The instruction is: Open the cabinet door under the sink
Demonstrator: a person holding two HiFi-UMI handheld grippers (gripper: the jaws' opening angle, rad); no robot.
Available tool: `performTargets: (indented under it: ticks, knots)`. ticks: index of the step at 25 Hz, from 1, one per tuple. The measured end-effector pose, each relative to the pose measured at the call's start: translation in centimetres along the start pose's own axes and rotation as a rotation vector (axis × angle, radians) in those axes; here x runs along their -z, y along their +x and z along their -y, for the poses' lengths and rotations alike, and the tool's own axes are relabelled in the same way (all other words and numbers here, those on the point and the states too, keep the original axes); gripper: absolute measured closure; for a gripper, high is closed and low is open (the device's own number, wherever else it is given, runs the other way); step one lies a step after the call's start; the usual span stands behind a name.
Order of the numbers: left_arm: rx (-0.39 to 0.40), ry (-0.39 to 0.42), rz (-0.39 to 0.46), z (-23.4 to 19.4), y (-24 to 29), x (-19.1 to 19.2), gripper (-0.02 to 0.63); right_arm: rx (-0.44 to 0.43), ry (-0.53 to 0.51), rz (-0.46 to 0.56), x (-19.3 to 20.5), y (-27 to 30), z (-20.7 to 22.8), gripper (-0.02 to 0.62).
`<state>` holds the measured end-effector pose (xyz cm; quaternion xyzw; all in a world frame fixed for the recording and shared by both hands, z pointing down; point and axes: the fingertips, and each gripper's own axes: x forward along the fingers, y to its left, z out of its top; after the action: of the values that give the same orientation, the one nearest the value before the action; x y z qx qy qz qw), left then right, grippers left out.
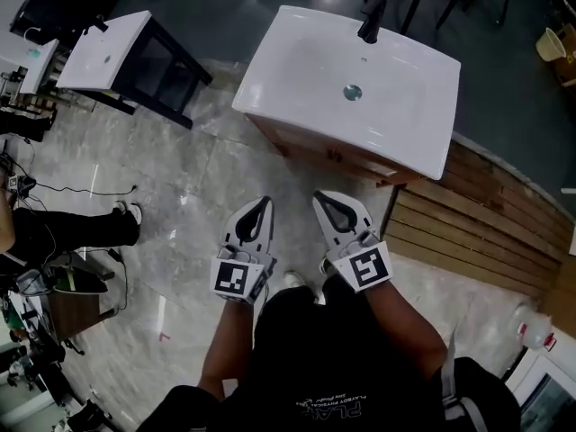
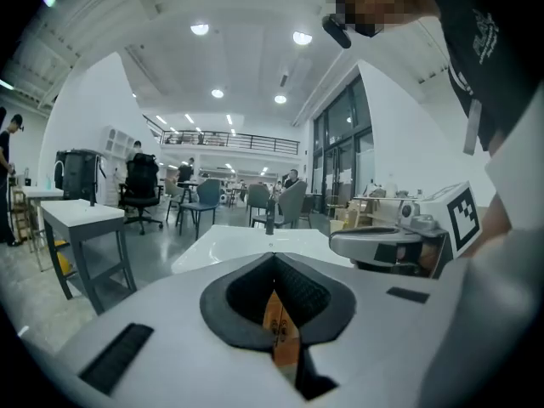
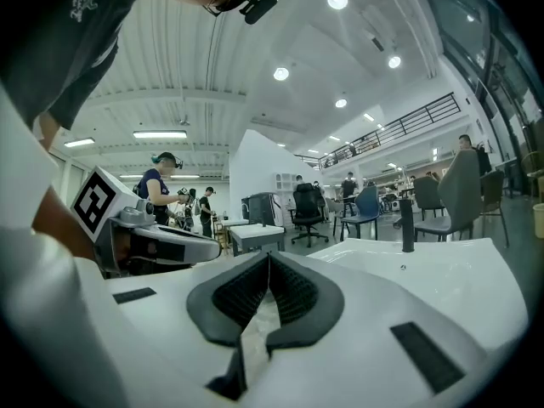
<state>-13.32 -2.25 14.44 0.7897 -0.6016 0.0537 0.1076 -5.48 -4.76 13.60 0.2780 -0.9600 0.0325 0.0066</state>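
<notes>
A white sink (image 1: 360, 84) with a black faucet (image 1: 371, 21) sits on a wooden cabinet (image 1: 328, 154), whose front is seen only as a narrow strip from above. Both grippers hang side by side in front of it, apart from it. My left gripper (image 1: 266, 202) is shut and empty, and so is my right gripper (image 1: 320, 197). In the left gripper view the left gripper (image 2: 273, 257) has its jaws met at the tips, with the sink (image 2: 246, 243) ahead and brown cabinet wood (image 2: 278, 320) showing through the gap. In the right gripper view the right gripper (image 3: 269, 257) points beside the sink (image 3: 416, 270).
A second white-topped dark stand (image 1: 121, 48) is at the back left. A slatted wooden platform (image 1: 477, 228) lies to the right of the cabinet. A person's legs (image 1: 76, 228) and cables lie on the tiled floor at the left. Chairs and people are far behind.
</notes>
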Motion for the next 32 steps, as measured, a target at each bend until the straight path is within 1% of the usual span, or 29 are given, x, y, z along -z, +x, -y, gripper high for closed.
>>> performTargets:
  ticks: [3,5,6,8,11,17,20,23,25,28,32]
  knots:
    - [-0.001,-0.005,-0.025,0.1,2.6,1.4,0.584,0.002,0.02,-0.008,1.7,0.4,1.8,0.571]
    - [0.005,0.001,-0.056,-0.2,4.1,2.6,0.584,0.022,0.039,-0.013,2.9,0.9,2.9,0.571]
    - [0.016,0.003,-0.065,-0.3,4.8,3.0,0.584,0.034,0.051,-0.014,3.5,1.1,3.2,0.571]
    - [0.047,-0.013,-0.057,-0.3,5.8,3.8,0.584,0.052,0.066,-0.021,4.5,1.7,3.5,0.571]
    - [0.081,-0.046,-0.065,-0.5,7.3,5.6,0.584,0.065,0.053,-0.061,6.4,2.4,4.0,0.571]
    - [0.145,-0.036,-0.117,-1.7,10.9,10.1,0.584,0.184,0.129,-0.119,11.6,3.1,6.9,0.571]
    - [0.153,-0.042,-0.125,-2.5,12.4,12.3,0.584,0.234,0.138,-0.128,14.1,3.4,8.5,0.571]
    - [0.16,-0.031,-0.146,-3.2,13.2,15.1,0.584,0.271,0.157,-0.143,16.9,3.7,9.3,0.571]
    - [0.158,-0.032,-0.162,-3.8,13.7,17.1,0.584,0.283,0.169,-0.156,18.8,3.8,9.8,0.571]
    - [0.147,-0.058,-0.182,-4.5,14.5,20.0,0.584,0.291,0.176,-0.186,21.8,3.7,10.3,0.571]
    - [0.136,-0.078,-0.187,-5.2,15.8,23.0,0.584,0.31,0.181,-0.219,25.8,3.8,11.1,0.571]
